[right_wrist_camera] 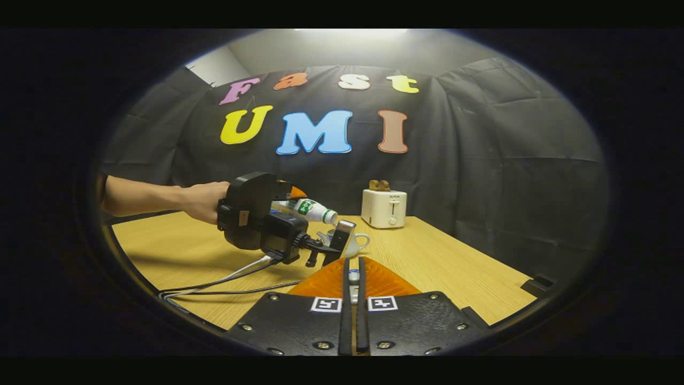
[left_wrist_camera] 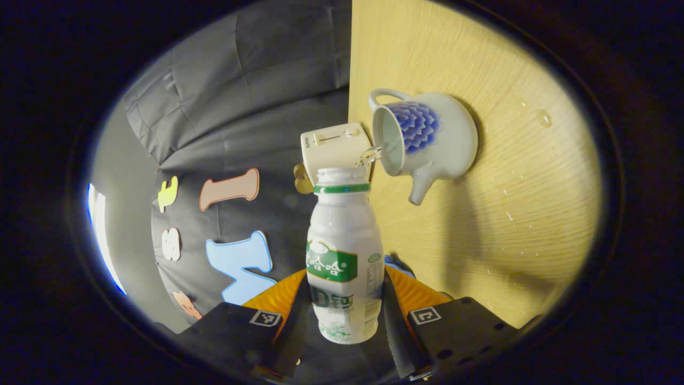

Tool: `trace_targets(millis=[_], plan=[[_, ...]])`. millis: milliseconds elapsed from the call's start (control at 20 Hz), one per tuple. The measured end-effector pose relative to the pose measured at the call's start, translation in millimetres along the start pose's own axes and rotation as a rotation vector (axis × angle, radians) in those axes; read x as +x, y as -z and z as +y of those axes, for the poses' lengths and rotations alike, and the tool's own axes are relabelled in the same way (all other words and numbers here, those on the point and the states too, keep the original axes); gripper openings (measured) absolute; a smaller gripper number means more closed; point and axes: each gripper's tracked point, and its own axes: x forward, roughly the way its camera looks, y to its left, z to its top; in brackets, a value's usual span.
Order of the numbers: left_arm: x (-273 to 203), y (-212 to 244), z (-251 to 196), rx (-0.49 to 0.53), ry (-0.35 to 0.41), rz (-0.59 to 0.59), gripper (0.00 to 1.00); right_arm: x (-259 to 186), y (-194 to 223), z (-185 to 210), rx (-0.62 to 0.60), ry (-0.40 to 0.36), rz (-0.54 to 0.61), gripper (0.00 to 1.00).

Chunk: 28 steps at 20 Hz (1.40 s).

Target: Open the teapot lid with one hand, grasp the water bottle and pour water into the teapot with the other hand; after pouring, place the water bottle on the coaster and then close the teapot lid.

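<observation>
The left gripper view is rolled sideways, looking close along the water bottle (left_wrist_camera: pixel 345 256) toward the teapot (left_wrist_camera: pixel 427 136). The right gripper view sits level, farther back, facing the booth wall. Both views share the toaster (right_wrist_camera: pixel 384 208) and table (right_wrist_camera: pixel 438 256).

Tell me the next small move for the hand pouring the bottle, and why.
Probably hold the tilt a little longer: the water bottle, gripped by the left gripper, is tipped with water streaming from its mouth into the open teapot.
</observation>
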Motion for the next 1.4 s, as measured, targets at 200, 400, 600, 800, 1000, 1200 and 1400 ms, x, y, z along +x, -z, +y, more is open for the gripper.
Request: trace_targets(millis=[200,400,600,800,1000,1200,1400], plan=[[-0.8,0.5,5.1,0.015,-0.012,0.000,0.72,-0.3,-2.5,-0.5,0.006,0.001,-0.012,0.04],[-0.5,0.4,9.2,0.045,-0.022,0.000,0.77,-1.2,-0.8,1.2,0.001,-0.001,-0.004,0.04],[0.0,0.0,12.1,0.065,-0.028,0.003,0.77,-0.9,0.1,0.0,0.002,0.002,-0.001,0.04],[-0.3,-1.1,15.2,0.089,-0.033,-0.001,0.77,-1.6,0.4,0.2,0.002,0.000,-0.001,0.00],[-0.7,-4.9,17.5,0.100,-0.041,-0.010,0.72,-1.0,0.9,0.1,0.006,-0.002,-0.001,0.04],[0.6,-7.8,19.9,0.126,-0.047,-0.016,0.67,-2.5,0.5,-0.6,0.008,-0.002,0.000,0.04],[0.6,-10.8,21.0,0.128,-0.050,-0.024,0.72,-2.7,1.3,1.1,0.010,-0.009,0.000,0.03]])
